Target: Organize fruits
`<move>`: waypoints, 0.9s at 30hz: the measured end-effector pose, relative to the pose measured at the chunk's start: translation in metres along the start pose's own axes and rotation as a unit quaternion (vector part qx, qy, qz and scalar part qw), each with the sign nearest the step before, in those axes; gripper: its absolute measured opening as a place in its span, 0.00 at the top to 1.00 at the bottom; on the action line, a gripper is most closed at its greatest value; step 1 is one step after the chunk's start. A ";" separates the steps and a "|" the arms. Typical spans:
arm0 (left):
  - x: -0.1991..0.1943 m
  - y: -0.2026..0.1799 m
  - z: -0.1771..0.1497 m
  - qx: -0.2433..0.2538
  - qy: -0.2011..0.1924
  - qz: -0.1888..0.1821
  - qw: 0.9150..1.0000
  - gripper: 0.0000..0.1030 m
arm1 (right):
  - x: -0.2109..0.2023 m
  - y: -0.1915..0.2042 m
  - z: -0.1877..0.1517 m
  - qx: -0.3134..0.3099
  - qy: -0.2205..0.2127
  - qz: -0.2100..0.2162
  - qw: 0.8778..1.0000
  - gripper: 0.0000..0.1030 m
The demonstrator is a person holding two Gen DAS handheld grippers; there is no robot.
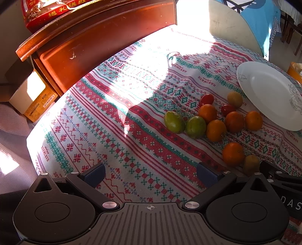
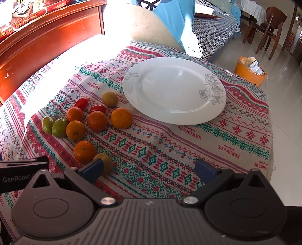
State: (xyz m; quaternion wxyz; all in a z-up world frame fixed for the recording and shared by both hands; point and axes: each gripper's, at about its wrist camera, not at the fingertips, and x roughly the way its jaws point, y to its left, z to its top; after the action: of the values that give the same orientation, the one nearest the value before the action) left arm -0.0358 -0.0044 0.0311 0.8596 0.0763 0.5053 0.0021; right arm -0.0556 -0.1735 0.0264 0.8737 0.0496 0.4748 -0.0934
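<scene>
Several small oranges [image 2: 121,118] lie in a cluster on the patterned tablecloth, with two green plums [image 2: 59,128], two red cherry tomatoes [image 2: 98,108] and two brownish-yellow fruits [image 2: 109,99]. A white plate [image 2: 174,90] with a grey flower drawing stands empty to their right. My right gripper [image 2: 149,168] is open above the cloth, its left finger [image 2: 93,169] just in front of a brownish fruit [image 2: 106,162]. My left gripper [image 1: 151,172] is open and holds nothing, left of the fruit cluster [image 1: 216,130]. The plate [image 1: 271,94] shows at that view's right edge.
A dark red wooden cabinet [image 1: 90,43] stands behind the table, with a red gift box [image 1: 49,11] on top. A pale chair back [image 2: 151,26] with a blue cloth rises beyond the plate. An orange bin [image 2: 251,70] sits on the tiled floor to the right.
</scene>
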 end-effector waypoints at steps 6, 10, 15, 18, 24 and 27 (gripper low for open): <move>0.000 -0.001 0.000 0.000 0.001 0.002 1.000 0.00 | 0.000 -0.001 -0.001 0.001 -0.001 0.002 1.000 0.01; -0.001 -0.001 -0.001 0.000 -0.002 0.001 1.000 0.01 | 0.000 -0.001 -0.002 0.000 -0.002 0.002 1.000 0.01; -0.001 -0.002 -0.001 0.002 -0.003 0.003 1.000 0.01 | 0.000 0.000 -0.002 -0.004 -0.004 0.000 1.000 0.01; -0.001 -0.002 -0.002 0.002 -0.004 0.005 1.000 0.01 | 0.000 0.000 -0.002 -0.004 -0.003 0.002 1.000 0.01; -0.001 -0.001 -0.002 0.002 -0.005 0.006 1.000 0.01 | 0.000 0.001 -0.003 -0.004 -0.004 0.003 1.000 0.01; 0.000 0.000 -0.002 0.001 -0.005 0.007 1.000 0.01 | 0.000 0.001 -0.003 -0.006 -0.005 0.003 1.000 0.01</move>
State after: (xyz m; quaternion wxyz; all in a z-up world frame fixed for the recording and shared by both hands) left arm -0.0378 -0.0045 0.0302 0.8621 0.0805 0.5003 0.0071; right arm -0.0575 -0.1719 0.0248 0.8765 0.0457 0.4710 -0.0881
